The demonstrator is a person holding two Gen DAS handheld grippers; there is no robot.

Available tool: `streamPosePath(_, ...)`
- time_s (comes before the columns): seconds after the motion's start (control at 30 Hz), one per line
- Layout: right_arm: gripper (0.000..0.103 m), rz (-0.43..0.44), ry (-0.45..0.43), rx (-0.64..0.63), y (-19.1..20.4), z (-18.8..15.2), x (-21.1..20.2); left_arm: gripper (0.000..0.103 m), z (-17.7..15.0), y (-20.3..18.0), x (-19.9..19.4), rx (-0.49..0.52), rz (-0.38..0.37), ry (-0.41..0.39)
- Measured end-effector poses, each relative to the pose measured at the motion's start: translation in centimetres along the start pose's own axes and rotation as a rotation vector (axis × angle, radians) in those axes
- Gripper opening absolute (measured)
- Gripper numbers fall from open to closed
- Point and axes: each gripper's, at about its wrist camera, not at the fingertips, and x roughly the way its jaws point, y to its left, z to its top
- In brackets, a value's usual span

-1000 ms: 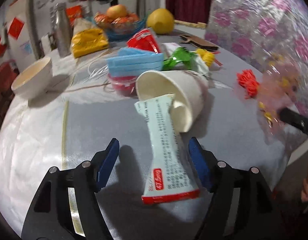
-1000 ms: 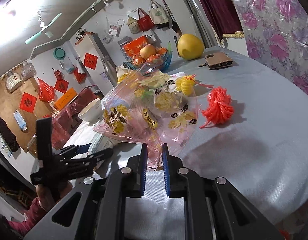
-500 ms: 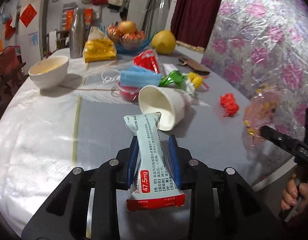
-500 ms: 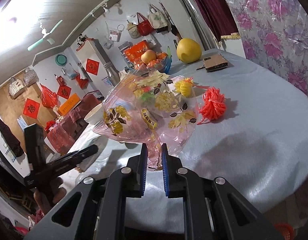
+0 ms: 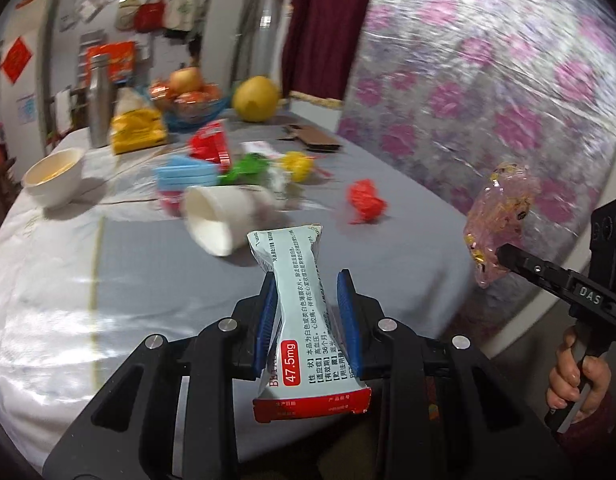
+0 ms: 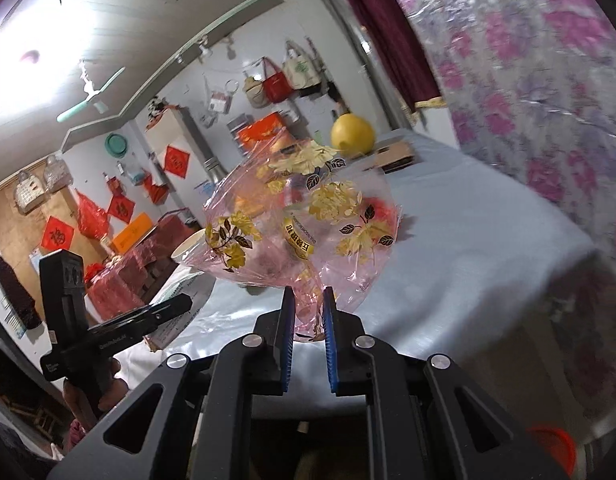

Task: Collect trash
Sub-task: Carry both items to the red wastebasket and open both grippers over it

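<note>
Over a cluttered dining table [image 5: 108,280], the left gripper [image 5: 308,312] has just clamped a crushed medicine box [image 5: 304,312] between its blue pads, held clear of the cloth and short of the tipped paper cup [image 5: 220,220]. To the right of the table, off its edge, the right gripper [image 6: 309,312] pinches the gathered neck of a pink flowered plastic bag [image 6: 308,220], jaws nearly closed on the film. The bag's mouth appears bunched shut in that pinch, so the box may have no opening to drop into and could fall to the floor. The flattened box is gripped only at its waist and might twist or slip. More litter lies beyond the cup: a red string bundle [image 5: 365,200], blue face masks [image 5: 188,176].
</note>
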Motion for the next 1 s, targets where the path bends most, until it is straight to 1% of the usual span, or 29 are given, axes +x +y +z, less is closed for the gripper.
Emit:
streamPosePath(0.13,0.014,-0.042,-0.011,0.029,-2.1,-1.0,-2.7,0.032,-0.3,-4.1,0.6,0.056,-0.075,0.024)
streamPosePath(0.27,0.014,-0.104,-0.013,0.041,-4.5,-2.1,-5.6,0.032,-0.8,-7.9,1.3,0.113,-0.135,0.048)
streamPosePath(0.4,0.014,-0.157,0.011,0.058,-7.0,-3.5,-7.3,0.032,-1.4,-11.1,2.3,0.161,-0.186,0.078)
streamPosePath(0.6,0.014,-0.24,0.1,0.119,-11.3,-7.0,-7.8,0.032,-2.7,-15.7,4.5,0.239,-0.245,0.148)
streamPosePath(0.73,0.014,-0.303,0.193,0.153,-14.1,-10.3,-7.6,0.032,-3.9,-18.5,6.1,0.291,-0.283,0.2)
streamPosePath(0.83,0.014,-0.357,0.27,0.222,-17.2,-13.7,-7.7,0.032,-4.8,-20.5,7.2,0.327,-0.303,0.237)
streamPosePath(0.93,0.017,-0.369,0.334,0.304,-19.9,-16.2,-7.4,0.032,-5.7,-22.5,8.3,0.364,-0.324,0.271)
streamPosePath(1.0,0.019,-0.361,0.328,0.346,-20.9,-16.8,-7.6,0.032,-6.2,-23.6,8.7,0.388,-0.334,0.287)
